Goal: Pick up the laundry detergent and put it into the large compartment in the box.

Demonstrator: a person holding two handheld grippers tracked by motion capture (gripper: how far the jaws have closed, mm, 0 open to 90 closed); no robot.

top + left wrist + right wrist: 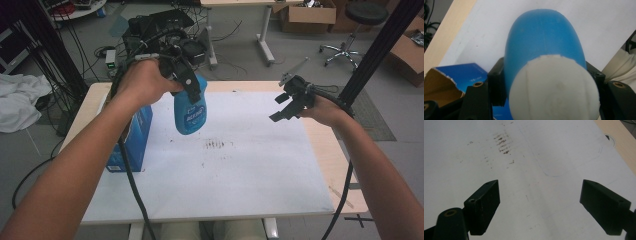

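Surface: pale wooden table (325,150) covered by a white sheet (240,170), centre of the high view; a patch of brown smudges (216,145) marks the sheet near its middle, and in the right gripper view the same marks sit at upper centre beside a faint pen outline (564,167).
Room: grey floor, black cables (75,50) at upper left, a white cloth (20,100) at the left edge, cardboard boxes (307,15) and a stool on castors (357,30) at upper right, white desk legs (265,40) at top centre.
Left gripper (185,80): raised above the sheet's upper left part, jaws clamped on either side of a blue bottle.
Right gripper (285,107): raised above the sheet's upper right part, jaws spread wide with nothing between them; in the right gripper view they frame bare sheet.
Blue bottle (191,110): hangs bottom-down from the left gripper, clear of the sheet, upper centre-left of the high view; smooth plastic body with a printed label I cannot read. In the left gripper view a rough white round top (554,87) fills the lower centre, the blue body (544,37) running away above it.
Blue carton (131,135): stands on the sheet's left edge, just left of and below the bottle; in the left gripper view its top is torn open, brown inside, at lower left.
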